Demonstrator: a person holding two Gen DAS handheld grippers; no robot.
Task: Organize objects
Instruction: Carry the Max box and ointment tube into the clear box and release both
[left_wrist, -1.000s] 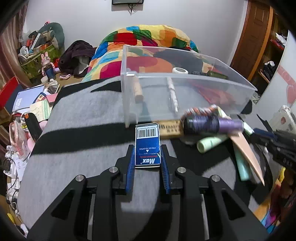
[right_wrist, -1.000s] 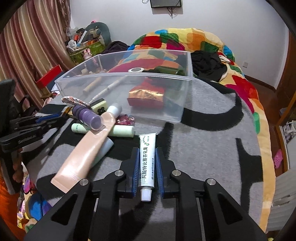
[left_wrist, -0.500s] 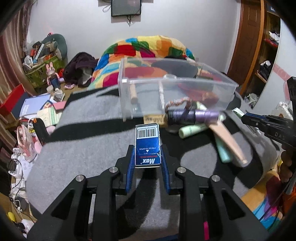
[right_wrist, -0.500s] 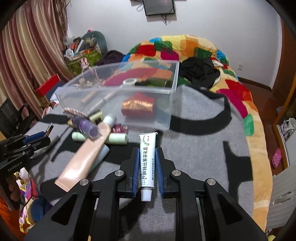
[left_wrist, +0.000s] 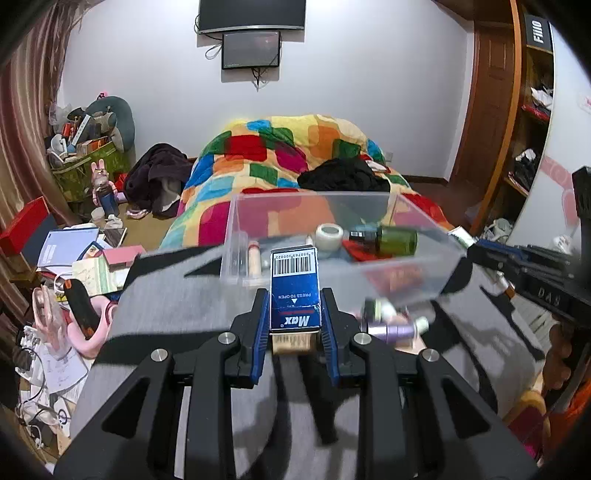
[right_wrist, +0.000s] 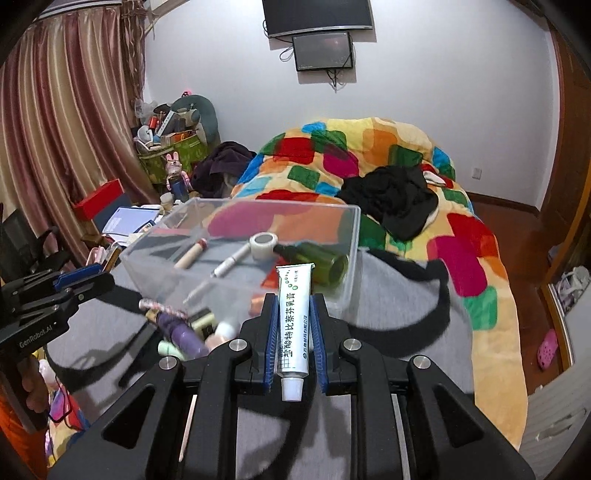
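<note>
My left gripper (left_wrist: 294, 295) is shut on a small blue box (left_wrist: 294, 286) marked "Max", held in the air before the clear plastic bin (left_wrist: 436, 273). My right gripper (right_wrist: 293, 306) is shut on a white ointment tube (right_wrist: 293, 314), its cap toward the camera, also raised near the clear plastic bin (right_wrist: 352, 254). Inside the bin lie a tape roll (right_wrist: 263, 244), a green bottle (right_wrist: 317, 260), a pen (right_wrist: 231, 262) and a cork-tipped stick (right_wrist: 190, 254). Loose items stay on the grey blanket by the bin: a purple bottle (right_wrist: 183, 328) and a pale green tube (right_wrist: 166, 347).
The grey-and-black blanket (right_wrist: 388, 325) covers the surface. Behind the bin is a bed with a colourful quilt (right_wrist: 369, 155) and black clothes (right_wrist: 391, 195). Cluttered floor with books and a red box (left_wrist: 26, 229) lies left. Each gripper shows in the other's view: left gripper (right_wrist: 55, 291), right gripper (left_wrist: 532, 269).
Both grippers have lifted off the blanket with the box and the tube still held. The bin and loose items now appear lower and farther below the fingers.
</note>
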